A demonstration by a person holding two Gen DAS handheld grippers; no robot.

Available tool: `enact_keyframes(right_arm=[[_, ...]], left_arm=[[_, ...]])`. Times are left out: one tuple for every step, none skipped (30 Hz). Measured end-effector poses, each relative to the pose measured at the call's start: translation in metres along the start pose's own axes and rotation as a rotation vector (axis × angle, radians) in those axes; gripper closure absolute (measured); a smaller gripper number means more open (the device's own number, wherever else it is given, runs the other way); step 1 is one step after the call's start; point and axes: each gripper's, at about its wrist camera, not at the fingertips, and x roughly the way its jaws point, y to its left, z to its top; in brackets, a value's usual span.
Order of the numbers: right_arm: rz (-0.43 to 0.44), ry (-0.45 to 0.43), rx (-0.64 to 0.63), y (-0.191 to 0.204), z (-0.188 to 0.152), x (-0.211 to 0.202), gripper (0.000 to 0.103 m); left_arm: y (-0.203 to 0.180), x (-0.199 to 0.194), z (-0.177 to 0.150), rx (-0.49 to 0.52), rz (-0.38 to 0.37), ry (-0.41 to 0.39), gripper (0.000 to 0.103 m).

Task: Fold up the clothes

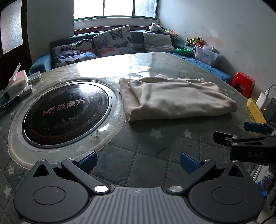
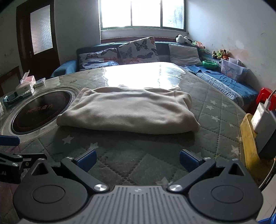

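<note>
One cream knit garment lies folded on the quilted table beside the induction hob, soft and limp, best pinched at its near folded edge; left gripper and right gripper both gape empty.

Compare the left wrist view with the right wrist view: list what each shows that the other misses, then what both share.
Only the left wrist view: the left gripper from behind, jaws open over bare quilted cover, and the cooktop's printed logo, readable.

Only the right wrist view: the right gripper from behind, jaws open, and the whole dark door with its frosted pane.

Both: the folded cream garment lying free on the table, the sofa with butterfly cushions, the window, the red stool.
</note>
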Motion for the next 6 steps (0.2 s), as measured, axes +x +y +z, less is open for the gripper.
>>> enact_keyframes(right_arm=[[-0.002, 0.0, 0.001, -0.0002, -0.0001, -0.0003, 0.0], [-0.003, -0.001, 0.002, -0.0007, -0.0001, -0.0007, 0.0], [-0.004, -0.002, 0.004, -0.0011, -0.0001, -0.0011, 0.0], [-0.003, -0.004, 0.005, -0.0011, -0.0002, -0.0015, 0.0], [-0.003, -0.003, 0.005, -0.0013, -0.0006, -0.0015, 0.0], [-0.003, -0.002, 0.005, -0.0015, -0.0011, -0.0015, 0.0]], left_arm=[[-0.0008, 0.0001, -0.0004, 0.002, 0.0, 0.001, 0.0], [-0.0016, -0.0002, -0.0009, 0.004, 0.001, -0.001, 0.0], [-0.0024, -0.0005, -0.0013, 0.007, 0.002, -0.002, 0.0], [-0.0029, -0.0009, -0.0017, 0.009, 0.002, -0.004, 0.0], [-0.0032, -0.0009, -0.0019, 0.01, 0.0, -0.005, 0.0], [-0.0034, -0.001, -0.0021, 0.011, -0.003, -0.006, 0.0]])
